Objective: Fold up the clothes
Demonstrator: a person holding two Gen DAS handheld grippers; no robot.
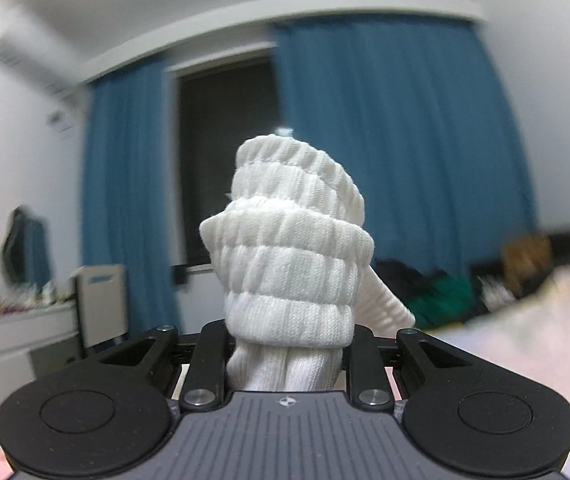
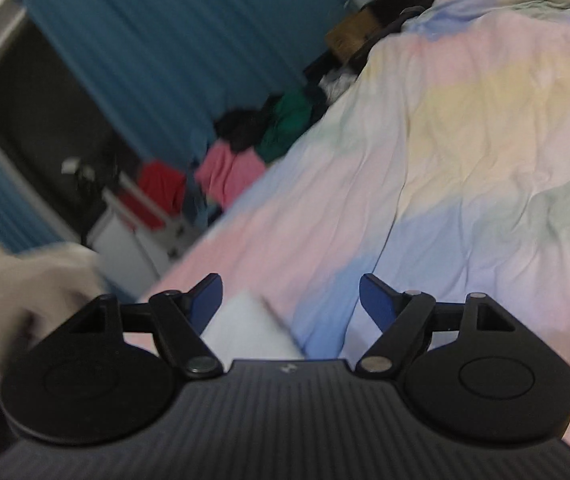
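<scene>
Between the two fingers of the left gripper (image 1: 289, 344) sits a white sock (image 1: 289, 256). The fingers are pressed in tight on its lower part, and their tips are hidden by the cloth. The sock is rolled into a fat bundle with ribbed bands stacked one over another. It stands up above the gripper, held high in the air. One loose piece hangs down on the right side of the bundle.

Far behind the sock are blue curtains (image 1: 401, 152) and a dark window (image 1: 225, 160) between them. On the far left is a white desk (image 1: 17, 332) with small things on top; they are too blurry to name.

The right gripper (image 2: 289, 300) is spread wide, and nothing is between its blue fingers (image 2: 377, 300). It hangs over a bed (image 2: 465, 152) with a wrinkled cover in soft pink, yellow, blue and green patches. Just past the left finger lies a pale flat thing (image 2: 245, 328), too blurry to name. At the near left edge is a fuzzy white blur (image 2: 25, 292).

The bed's left edge runs up from near left to far right. Along that edge, far off, is a pile of clothes (image 2: 253, 148) in pink, red, green and black. The cover ahead of the right gripper is bare, with lots of open room.
</scene>
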